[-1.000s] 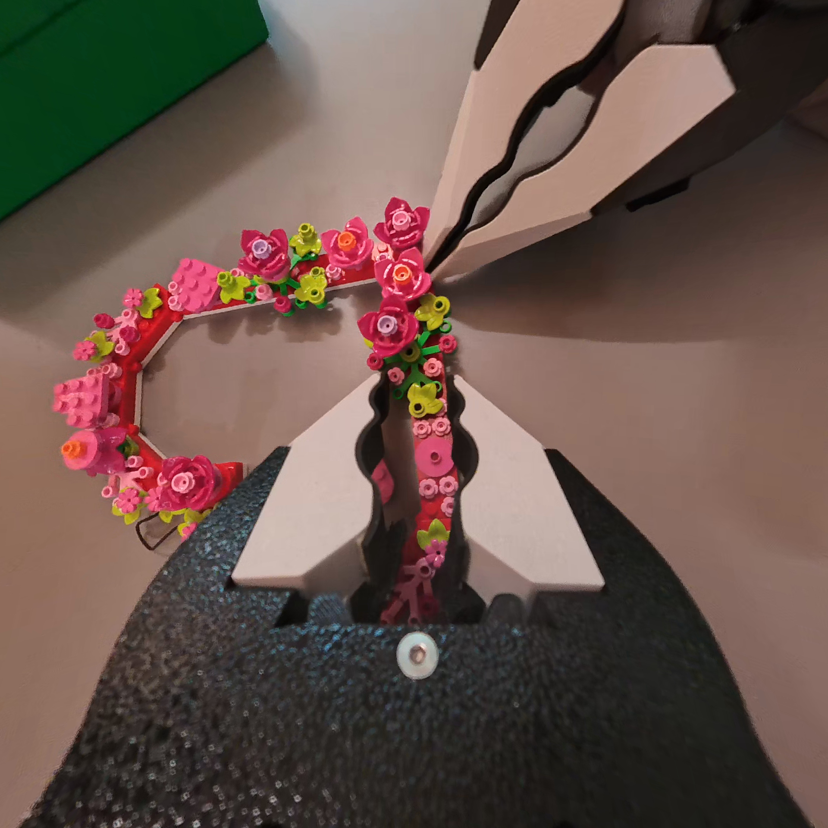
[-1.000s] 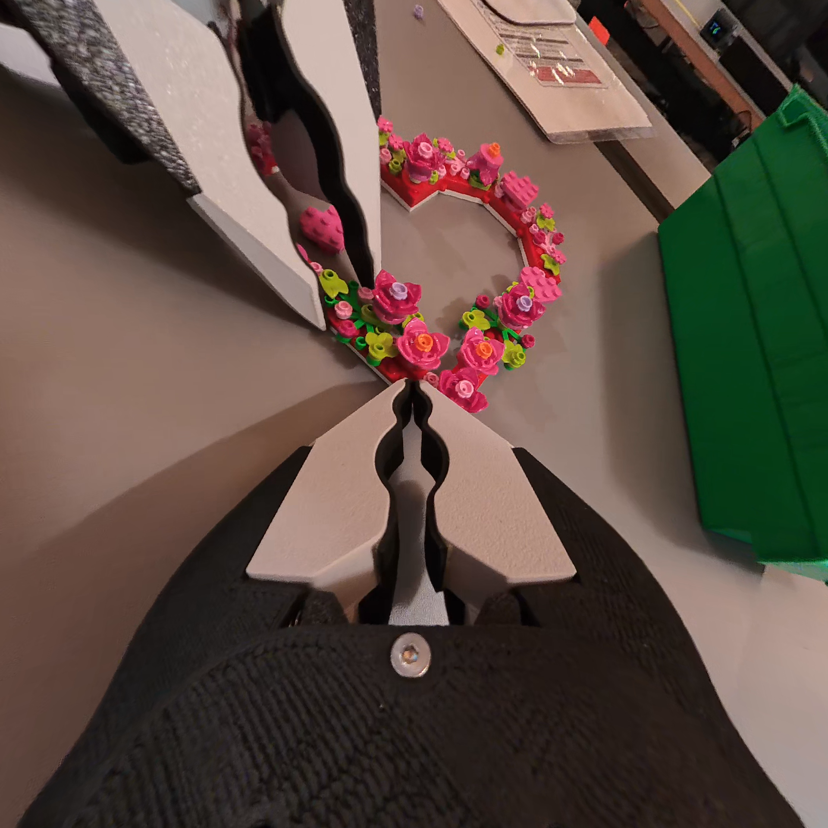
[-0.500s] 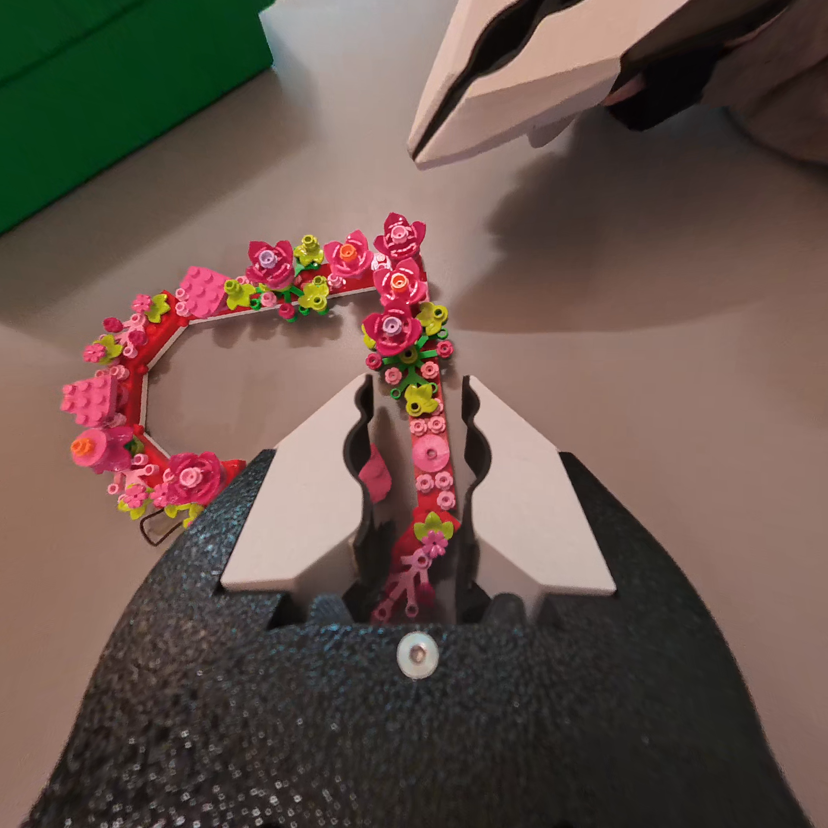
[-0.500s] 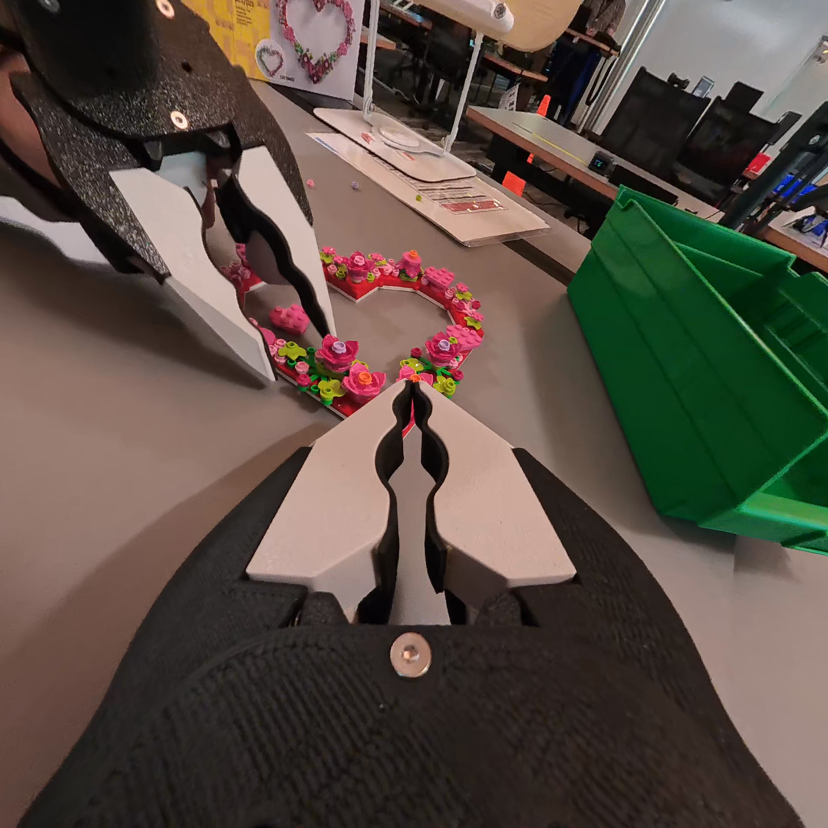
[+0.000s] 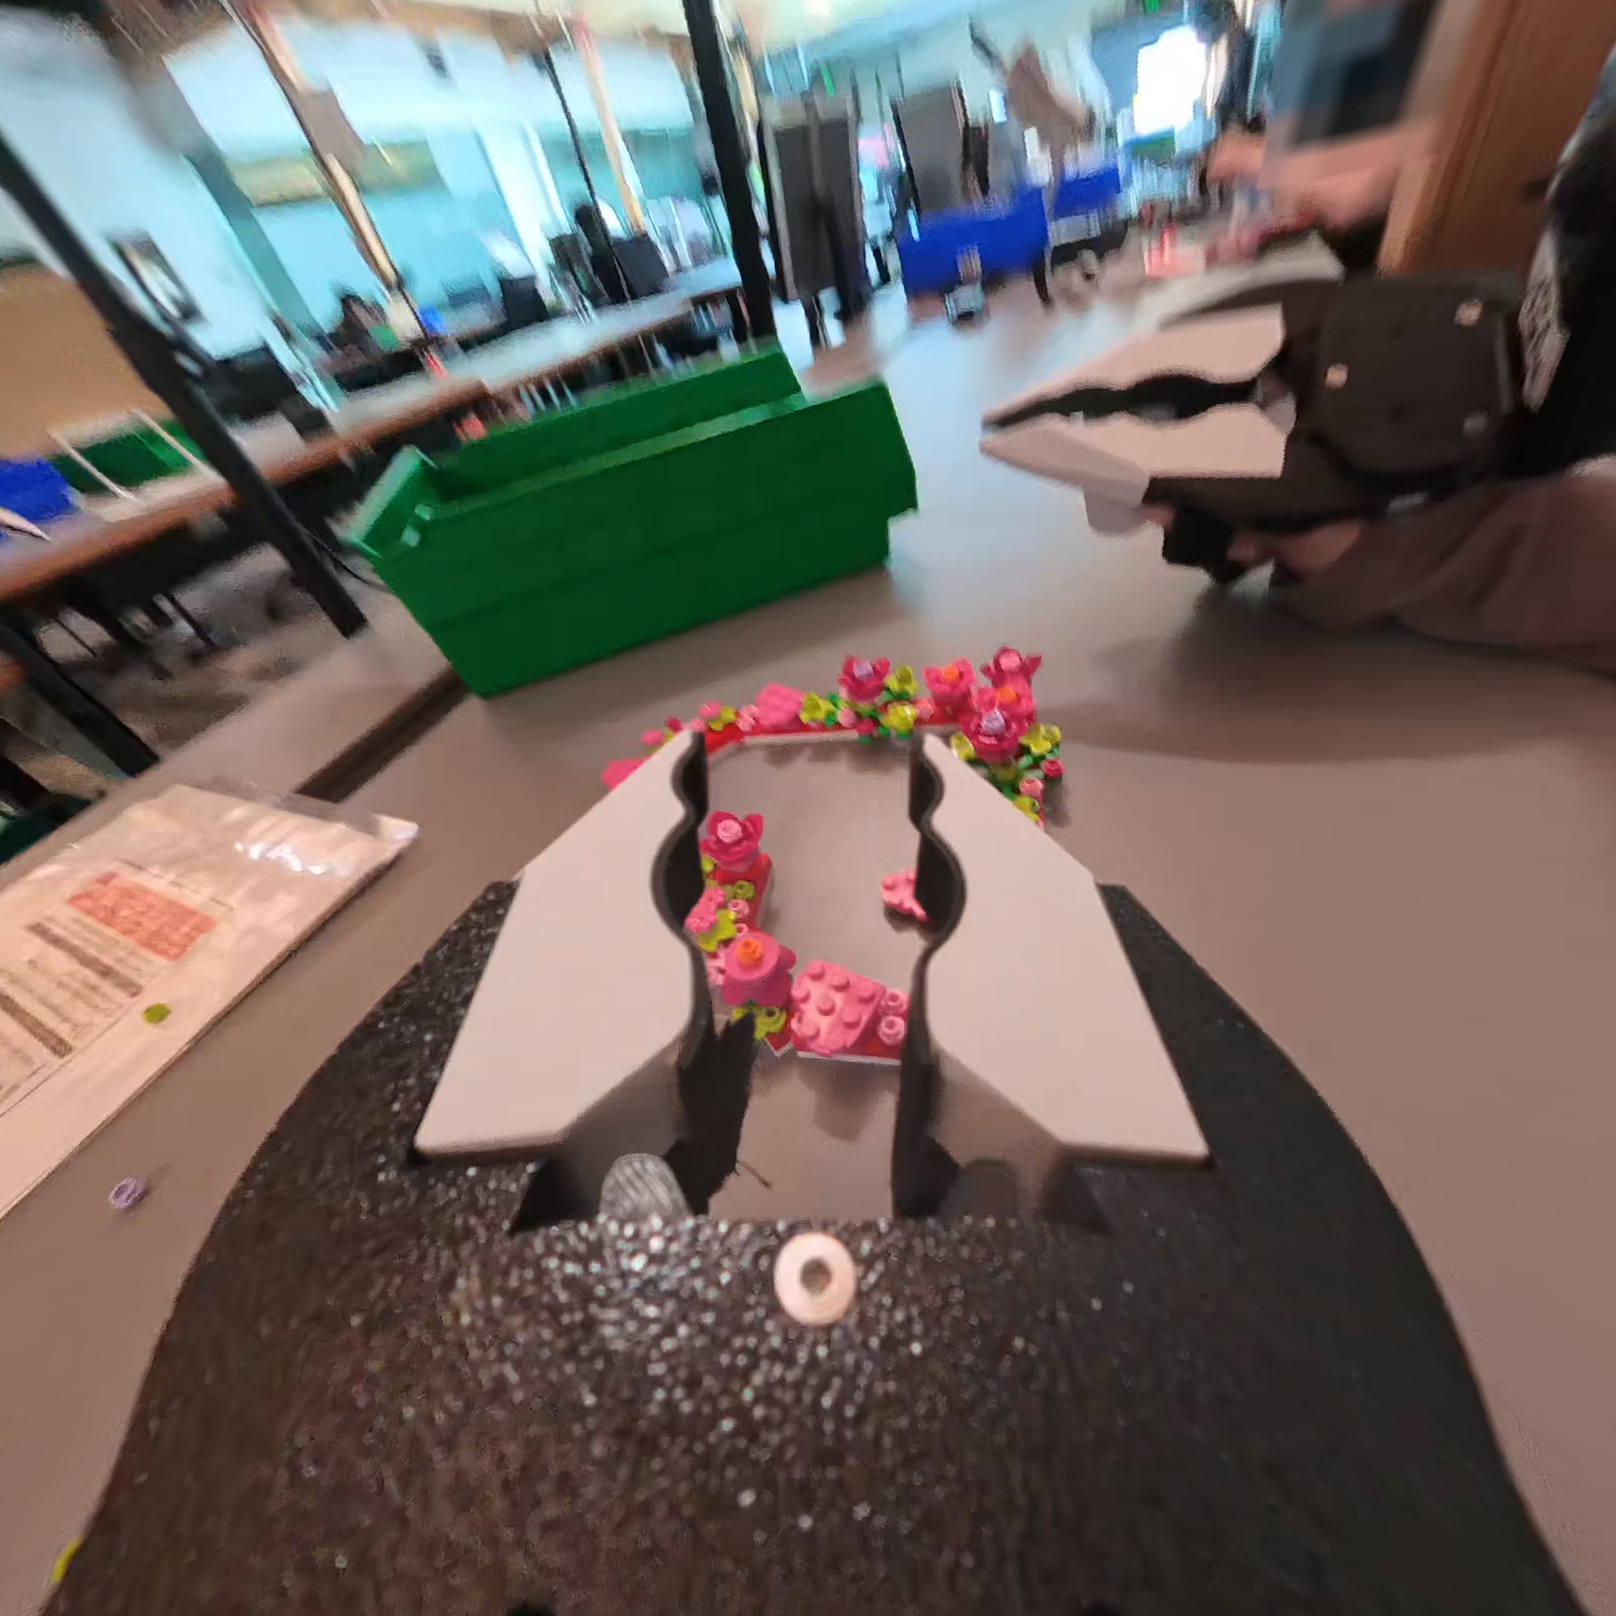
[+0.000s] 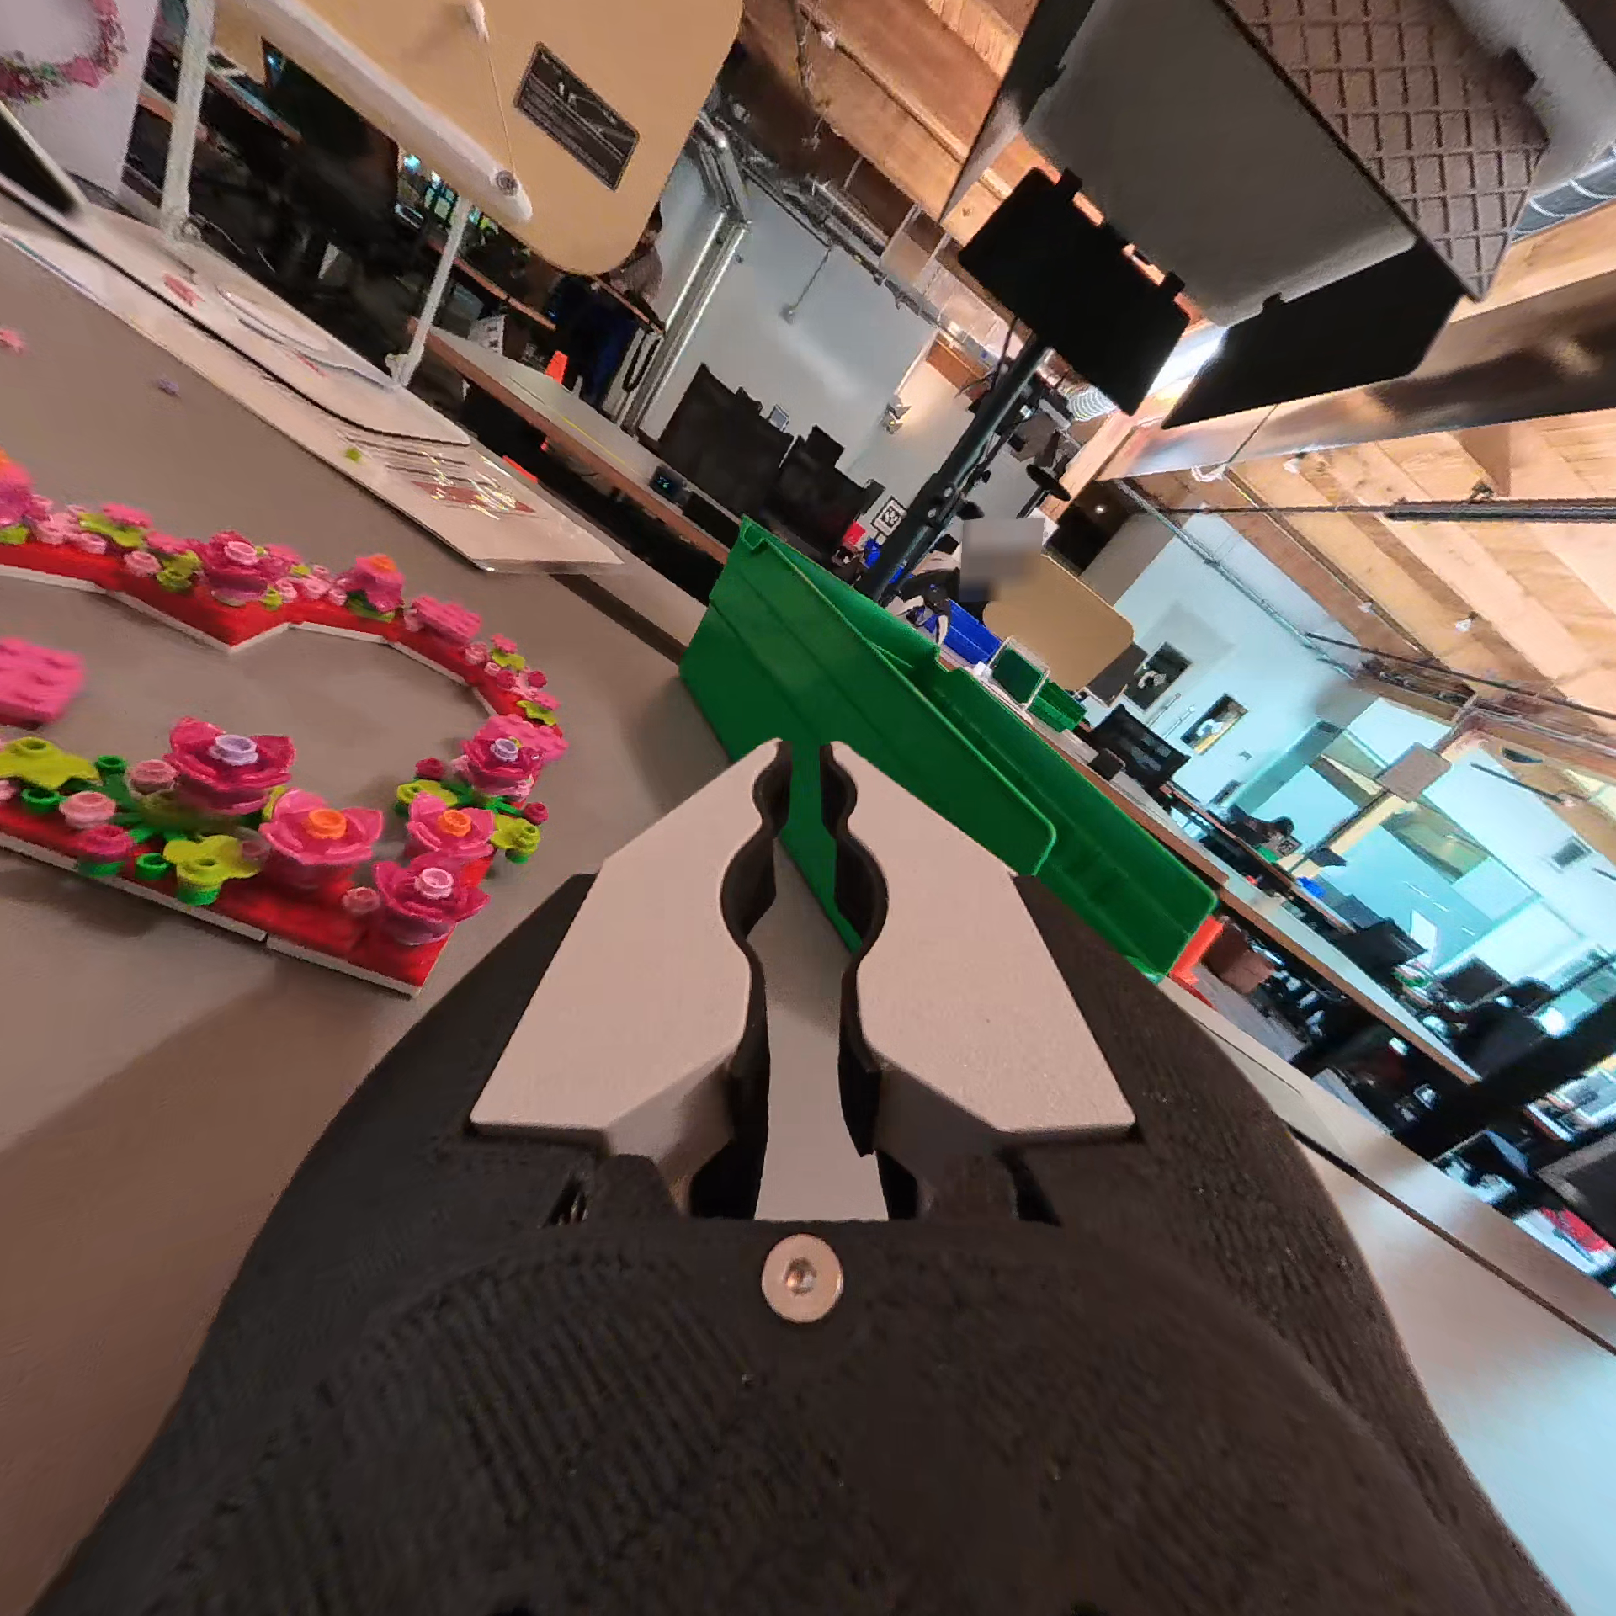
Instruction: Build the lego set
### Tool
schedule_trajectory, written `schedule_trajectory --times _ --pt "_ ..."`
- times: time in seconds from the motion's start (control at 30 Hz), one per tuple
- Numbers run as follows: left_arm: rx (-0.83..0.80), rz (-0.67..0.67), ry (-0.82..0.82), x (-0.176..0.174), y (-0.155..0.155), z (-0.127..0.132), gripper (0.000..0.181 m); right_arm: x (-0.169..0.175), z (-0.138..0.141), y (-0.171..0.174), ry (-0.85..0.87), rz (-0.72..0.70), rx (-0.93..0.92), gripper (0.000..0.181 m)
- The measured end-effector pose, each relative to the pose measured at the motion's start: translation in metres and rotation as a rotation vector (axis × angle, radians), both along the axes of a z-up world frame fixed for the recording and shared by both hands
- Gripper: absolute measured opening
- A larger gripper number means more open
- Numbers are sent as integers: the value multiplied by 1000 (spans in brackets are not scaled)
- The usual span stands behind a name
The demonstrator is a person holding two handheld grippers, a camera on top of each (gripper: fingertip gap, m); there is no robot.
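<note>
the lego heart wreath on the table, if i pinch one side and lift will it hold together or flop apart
The lego heart wreath is a thin open ring of joined red segments, so lifted by one side it would probably flex, perhaps splitting at a seam. The small flowers stand proud and look easy to knock off. It probably weighs little, so a push would likely slide it across the table.

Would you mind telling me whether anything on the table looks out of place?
A loose small pink heart-shaped brick lies inside the red flower-covered heart frame, unattached. Tiny stray pieces lie by the plastic bag.

red-pink lego heart (image 6: 262, 787), green bin (image 5: 647, 516)
</note>
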State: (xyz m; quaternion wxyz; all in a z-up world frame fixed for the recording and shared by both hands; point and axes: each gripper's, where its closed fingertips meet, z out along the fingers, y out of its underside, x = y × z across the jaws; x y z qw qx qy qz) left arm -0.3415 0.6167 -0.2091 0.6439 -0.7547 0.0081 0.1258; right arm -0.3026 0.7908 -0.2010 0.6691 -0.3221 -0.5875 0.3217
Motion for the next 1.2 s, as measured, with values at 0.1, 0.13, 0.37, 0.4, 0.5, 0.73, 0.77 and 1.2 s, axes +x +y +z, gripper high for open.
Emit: schedule_trajectory --times 0.1,0.13,0.37,0.4,0.5,0.73,0.77,1.2 --pt "180 23 -21 -4 -14 12 38 -1 -2 -2 -10 4 7 4" --pt "224 20 -43 -5 -17 16 38 -1 -3 -5 -19 24 0 4" --pt "342 -4 9 -5 -25 33 32 4 -29 -25 -271 248 -99 10" --pt "322 -16 13 -3 -23 30 33 7 -34 -28 -328 296 -143 14" --pt "225 -58 10 8 -13 19 36 12 -40 -31 -432 390 -248 21" --pt "-150 -172 66 55 36 -17 59 14 -44 -33 -340 466 65 37" --pt "-202 -182 69 60 43 -23 62 17 -45 -37 -312 486 157 38" --pt "-620 -164 -135 51 79 -80 58 40 -82 -67 -396 704 1016 31"
